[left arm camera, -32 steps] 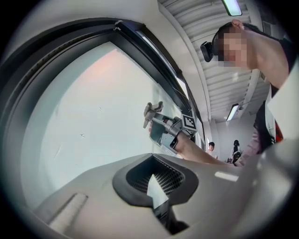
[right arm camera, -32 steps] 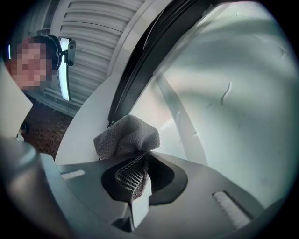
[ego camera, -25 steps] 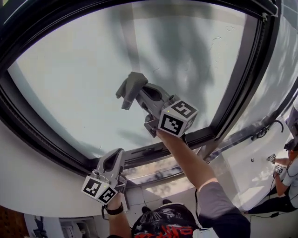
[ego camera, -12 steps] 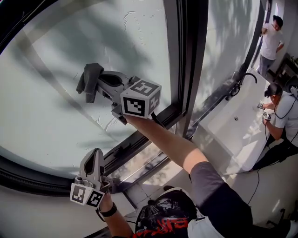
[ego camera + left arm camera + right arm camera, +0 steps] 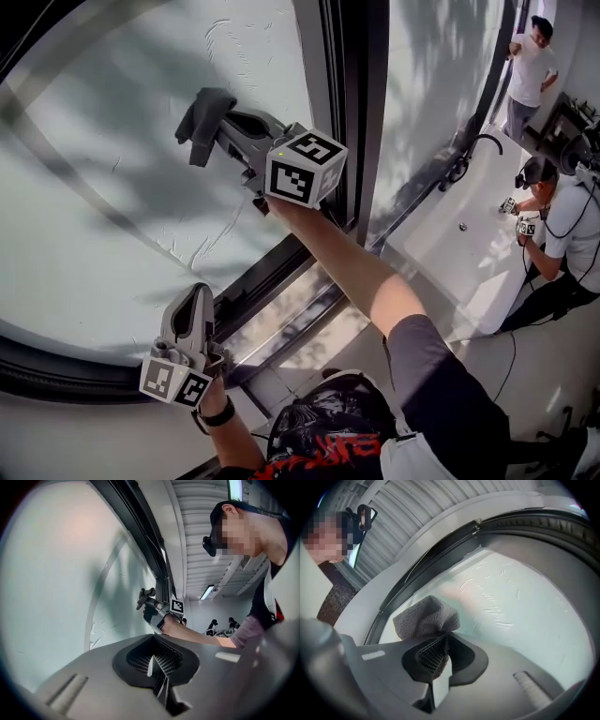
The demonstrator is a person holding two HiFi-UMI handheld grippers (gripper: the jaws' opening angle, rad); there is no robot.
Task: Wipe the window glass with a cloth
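Hanging low beside the bottom of the dark window frame [image 5: 352, 112], on its left, the left gripper [image 5: 197, 298] has its jaws pressed together with nothing between them. Higher up, just left of the frame, the right gripper [image 5: 217, 127] pinches a grey cloth [image 5: 201, 114], bunched at its tips against the window glass [image 5: 103, 225]. The cloth appears to touch the pane, though the contact itself is hard to make out. Thin streaks [image 5: 220, 230] mark the glass below the cloth. Right of the frame, a person in a white shirt [image 5: 531, 70] stands in the distance, and a second person [image 5: 562, 234] crouches nearer, bent forward.
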